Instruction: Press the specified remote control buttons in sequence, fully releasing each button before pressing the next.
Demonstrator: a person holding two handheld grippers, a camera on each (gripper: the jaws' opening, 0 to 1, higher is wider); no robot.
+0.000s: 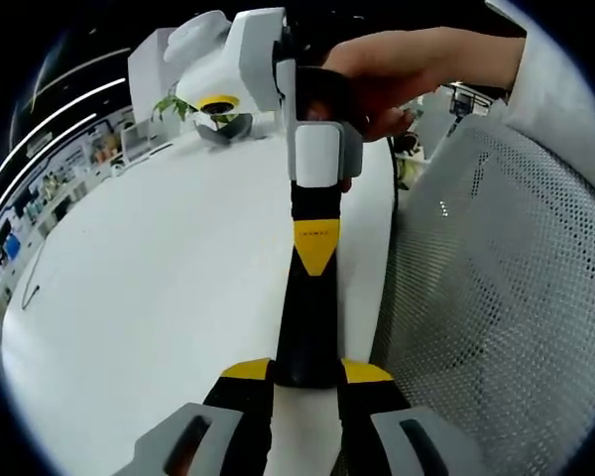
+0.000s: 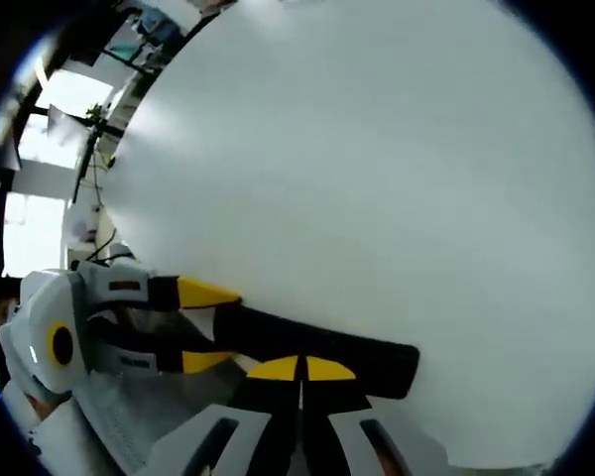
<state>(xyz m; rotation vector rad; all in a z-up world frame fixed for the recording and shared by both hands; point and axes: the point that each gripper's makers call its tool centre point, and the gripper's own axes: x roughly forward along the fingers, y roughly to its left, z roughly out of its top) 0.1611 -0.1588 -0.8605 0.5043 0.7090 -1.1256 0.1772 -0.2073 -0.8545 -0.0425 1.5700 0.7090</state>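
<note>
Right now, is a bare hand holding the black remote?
No, the black remote is clamped between the yellow-tipped jaws of the left gripper, while the person's hand holds the right gripper.

Black remote [image 1: 307,327] [image 2: 327,352] lengthwise along table edge.

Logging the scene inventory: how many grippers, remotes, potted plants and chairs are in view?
Grippers: 2 (left gripper, right gripper)
Black remote: 1
Potted plant: 1
Mesh chair: 1
Total: 5
</note>
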